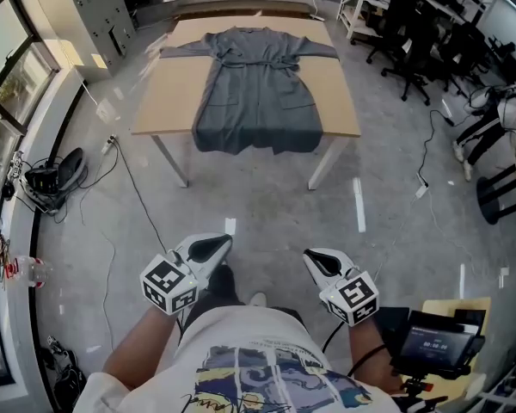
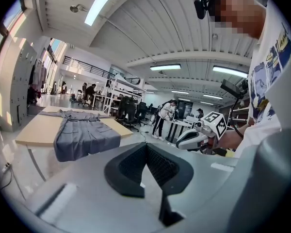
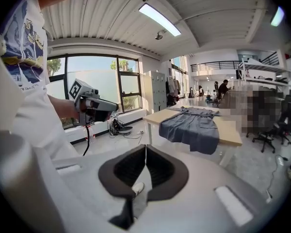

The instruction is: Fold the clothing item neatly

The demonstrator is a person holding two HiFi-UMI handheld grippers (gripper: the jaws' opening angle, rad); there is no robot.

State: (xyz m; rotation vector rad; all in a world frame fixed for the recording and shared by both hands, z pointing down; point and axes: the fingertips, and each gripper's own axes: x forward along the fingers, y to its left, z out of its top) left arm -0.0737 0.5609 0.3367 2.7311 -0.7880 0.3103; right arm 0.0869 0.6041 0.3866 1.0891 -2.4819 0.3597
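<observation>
Jaws of left gripper (image 1: 224,240) and right gripper (image 1: 310,255) together, empty; grey garment (image 1: 256,101) well ahead.

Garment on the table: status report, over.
Left gripper and right gripper shut, empty, well short of table. Garment spread flat, unfolded, hem overhanging near edge. Nothing on top of it.

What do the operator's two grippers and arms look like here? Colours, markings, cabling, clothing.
The left gripper and right gripper both have light grey, rounded shells with black textured claw pads. Each carries a white cube printed with black square markers. A dark cable hangs below the left one. The person wears a white short-sleeved T-shirt with a colourful print, and a dark band on the right wrist.
</observation>
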